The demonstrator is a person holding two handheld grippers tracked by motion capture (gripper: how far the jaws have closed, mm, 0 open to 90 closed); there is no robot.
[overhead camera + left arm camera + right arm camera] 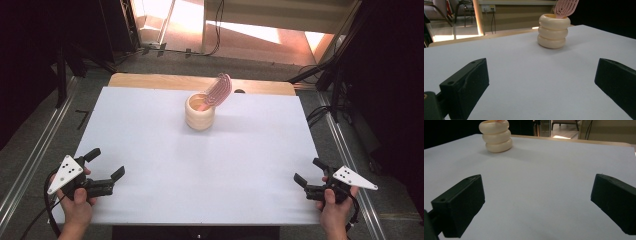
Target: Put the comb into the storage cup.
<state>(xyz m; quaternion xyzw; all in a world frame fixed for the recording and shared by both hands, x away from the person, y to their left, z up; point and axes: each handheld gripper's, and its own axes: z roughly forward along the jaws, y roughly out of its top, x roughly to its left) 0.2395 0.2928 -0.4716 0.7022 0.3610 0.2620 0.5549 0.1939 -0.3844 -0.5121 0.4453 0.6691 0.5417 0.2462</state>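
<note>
The cream ribbed holder point(200, 113) stands at the counter's point(150, 150) far middle, with a pink perforated paddle point(219, 90) leaning out of it up and rightward. Both the left tongs point(106, 164) and right tongs point(308, 171) sit released, well short of the holder at roughly equal reach.

Bright glare washes the floor point(240, 30) behind the evenly lit table point(150, 150); dark surroundings, perhaps slightly soft focus.

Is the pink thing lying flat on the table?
No, the pink slotted tool stands tilted inside the cream ringed holder, with its head sticking out above the rim.
</note>
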